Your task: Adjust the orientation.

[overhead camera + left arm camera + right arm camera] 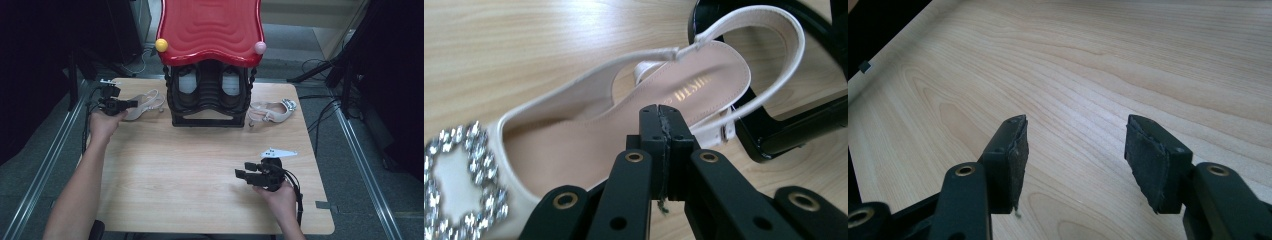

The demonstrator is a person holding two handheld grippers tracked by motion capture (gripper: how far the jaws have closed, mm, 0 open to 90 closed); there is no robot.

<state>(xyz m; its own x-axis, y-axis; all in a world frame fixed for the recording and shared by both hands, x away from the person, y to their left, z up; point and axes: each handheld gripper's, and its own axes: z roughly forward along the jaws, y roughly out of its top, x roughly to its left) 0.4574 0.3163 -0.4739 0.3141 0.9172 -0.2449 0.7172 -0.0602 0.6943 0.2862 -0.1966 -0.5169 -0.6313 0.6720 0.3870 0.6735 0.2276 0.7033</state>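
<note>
The left gripper is closed on the light shoe's thin side edge; the strap looks too floppy.

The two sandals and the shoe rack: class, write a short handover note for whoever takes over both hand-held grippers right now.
Left hand-held gripper: jaws shut, nothing visibly pinched between them, hovering over the left sandal, which lies on the table left of the black shoe rack.
Right hand-held gripper: jaws open and empty, over bare table near the front right.
Right sandal: on the table right of the rack, untouched.
Done: neither sandal is in the rack.
Left, probably: grasp each sandal and set it in the rack; a dark pair already sits in it.
</note>
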